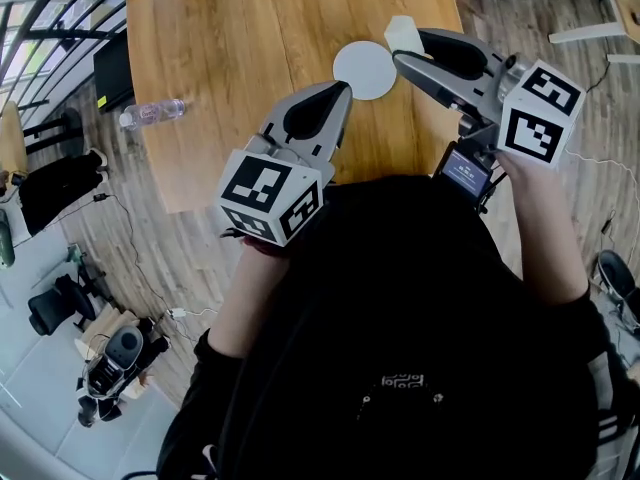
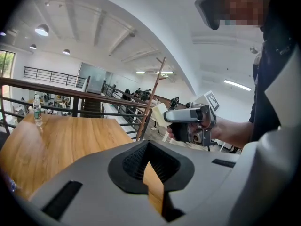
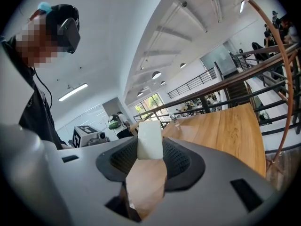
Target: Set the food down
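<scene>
A pale, flat slice of food (image 1: 403, 34) is clamped between the tips of my right gripper (image 1: 402, 50), which is shut on it just right of a round white plate (image 1: 365, 70) on the wooden table (image 1: 240, 38). In the right gripper view the slice (image 3: 150, 138) stands upright between the black pads, held above the tabletop. My left gripper (image 1: 343, 90) hovers at the plate's near left edge, its tips together with nothing in them. The left gripper view shows its jaws (image 2: 148, 147) meeting, and the right gripper carrying the slice (image 2: 160, 114) over to the right.
A clear water bottle (image 1: 152, 113) lies near the table's left edge. A metal railing (image 1: 50, 18) runs past the table's far left. Black chairs (image 1: 55, 183) and gear stand on the floor to the left. The table's near edge is right in front of the person's body.
</scene>
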